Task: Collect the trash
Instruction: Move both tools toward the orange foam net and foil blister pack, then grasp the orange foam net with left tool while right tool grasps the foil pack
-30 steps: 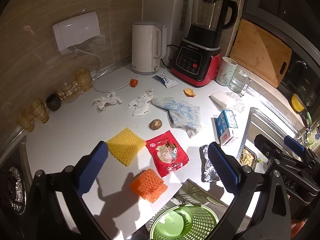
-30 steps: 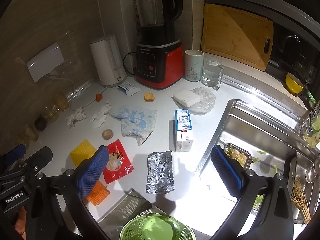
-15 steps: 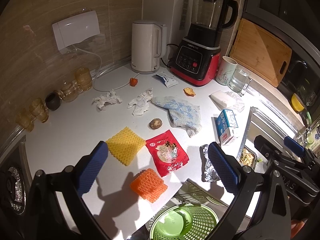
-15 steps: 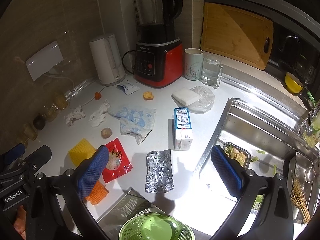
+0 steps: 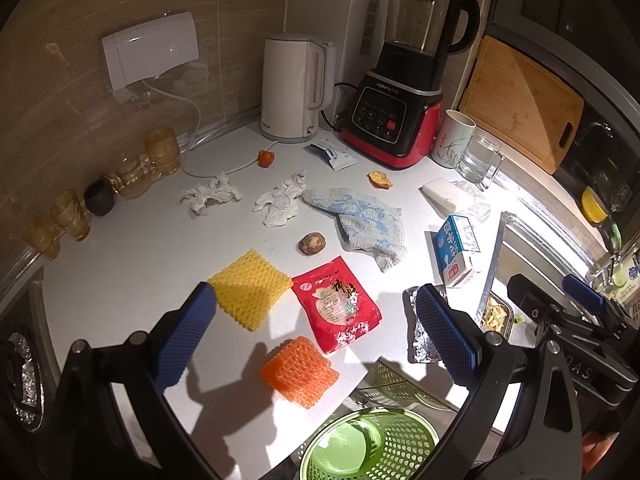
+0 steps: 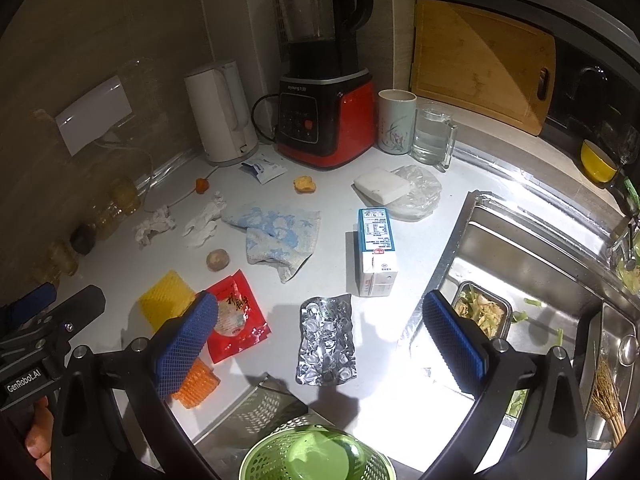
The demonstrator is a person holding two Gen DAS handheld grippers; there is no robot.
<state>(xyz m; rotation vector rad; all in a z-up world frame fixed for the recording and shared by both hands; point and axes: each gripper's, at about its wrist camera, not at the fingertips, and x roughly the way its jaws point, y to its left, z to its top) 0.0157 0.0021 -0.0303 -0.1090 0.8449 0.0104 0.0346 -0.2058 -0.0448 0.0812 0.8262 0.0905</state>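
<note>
Trash lies scattered on the white counter [image 5: 132, 256]: a yellow foam net [image 5: 250, 288], an orange foam net [image 5: 300, 372], a red snack packet [image 5: 336, 304], a silver foil wrapper [image 6: 327, 340], a milk carton [image 6: 377, 250], two crumpled tissues [image 5: 210, 198], a mushroom [image 5: 311, 243] and peel scraps [image 5: 379, 179]. A green mesh bin [image 5: 370, 446] stands below the front edge. My left gripper [image 5: 316, 340] is open and empty above the red packet and orange net. My right gripper [image 6: 326, 350] is open and empty above the foil wrapper.
A white kettle [image 5: 294, 88], a red blender [image 5: 404, 80], a mug [image 6: 396, 120] and a glass jug [image 6: 432, 136] stand at the back. A blue cloth [image 5: 364, 224] lies mid-counter. Amber glasses [image 5: 160, 150] line the left wall. The sink [image 6: 532, 264] holds a food tray.
Both grippers have drifted very slightly; the scene shifts a little in both views. Nothing was taken hold of or moved.
</note>
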